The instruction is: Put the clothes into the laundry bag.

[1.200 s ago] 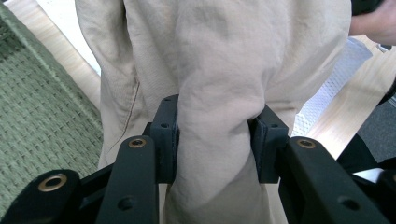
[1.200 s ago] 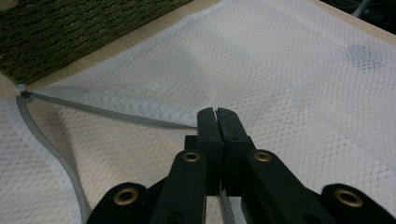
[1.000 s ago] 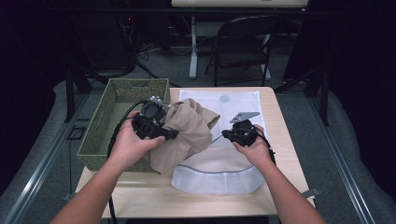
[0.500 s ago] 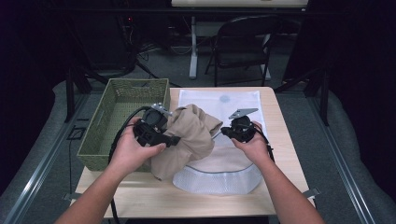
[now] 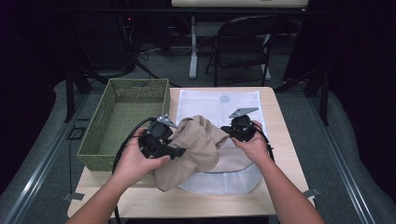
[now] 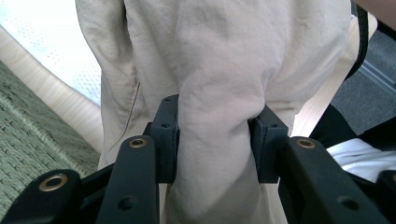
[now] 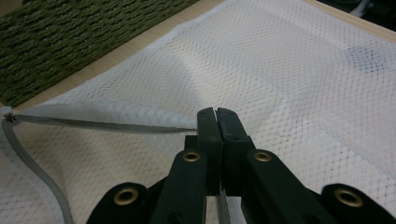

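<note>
The left gripper (image 5: 180, 151) clamps a bunched fold of the crumpled beige cotton garment (image 5: 198, 142), which hangs over the near end of the flat white mesh laundry bag (image 5: 217, 105). The right gripper (image 7: 217, 114) is pinched shut on the bag's grey zipper edge (image 7: 107, 125), holding the mouth up — the opening lies just right of the garment, so the left hand is the one to feed it in.

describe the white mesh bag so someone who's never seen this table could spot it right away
On the wooden table, right of the green woven basket, lies a flat white mesh laundry bag. A tan garment is bunched over its near part. It is the one see-through netted thing there, with a grey zipper edge pinched by the right gripper.
</note>
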Motion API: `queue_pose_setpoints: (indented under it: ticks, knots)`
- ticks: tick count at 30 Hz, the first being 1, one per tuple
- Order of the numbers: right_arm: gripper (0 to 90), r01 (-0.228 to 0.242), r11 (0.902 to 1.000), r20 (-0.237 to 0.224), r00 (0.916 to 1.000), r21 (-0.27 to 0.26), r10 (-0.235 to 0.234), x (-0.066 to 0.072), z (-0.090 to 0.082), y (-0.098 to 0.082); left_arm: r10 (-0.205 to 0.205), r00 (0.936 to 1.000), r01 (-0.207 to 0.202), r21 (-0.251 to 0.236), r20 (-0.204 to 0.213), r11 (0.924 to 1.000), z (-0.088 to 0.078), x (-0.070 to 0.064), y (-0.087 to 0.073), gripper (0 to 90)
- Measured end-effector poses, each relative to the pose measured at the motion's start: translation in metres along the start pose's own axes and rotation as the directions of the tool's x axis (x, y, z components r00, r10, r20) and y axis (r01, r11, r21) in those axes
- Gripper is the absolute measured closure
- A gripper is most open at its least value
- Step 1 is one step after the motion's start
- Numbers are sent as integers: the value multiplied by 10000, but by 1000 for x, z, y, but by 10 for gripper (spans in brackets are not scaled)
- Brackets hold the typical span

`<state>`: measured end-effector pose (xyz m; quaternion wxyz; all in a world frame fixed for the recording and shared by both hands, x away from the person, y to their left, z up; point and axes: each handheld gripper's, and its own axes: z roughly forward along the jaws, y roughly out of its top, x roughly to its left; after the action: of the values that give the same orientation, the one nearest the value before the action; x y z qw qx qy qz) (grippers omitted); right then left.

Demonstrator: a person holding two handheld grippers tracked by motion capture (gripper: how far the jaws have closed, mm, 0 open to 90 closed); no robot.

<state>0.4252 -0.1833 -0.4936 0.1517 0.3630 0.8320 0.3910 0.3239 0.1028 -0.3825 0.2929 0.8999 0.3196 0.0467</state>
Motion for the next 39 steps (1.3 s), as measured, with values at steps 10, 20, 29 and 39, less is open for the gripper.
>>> queue_pose_setpoints:
  ticks: [10, 20, 29, 39]
  knots:
    - [891, 109, 9997, -95, 9999, -203, -111, 3, -6, 1, 219, 9995, -221, 78, 232, 9997, 9, -12, -3, 610]
    - [891, 63, 9998, -112, 9999, -206, -65, 3, -9, 1, 348, 9984, -362, 306, 436, 9989, 25, -20, -4, 610]
    - [891, 151, 9997, -132, 9998, -197, -154, 4, -8, 2, 452, 9974, -483, 539, 565, 9974, 45, -26, -7, 610]
    - [891, 170, 9997, -148, 9997, -181, -172, 4, -9, 2, 495, 9964, -549, 783, 689, 9954, 62, -30, -10, 611]
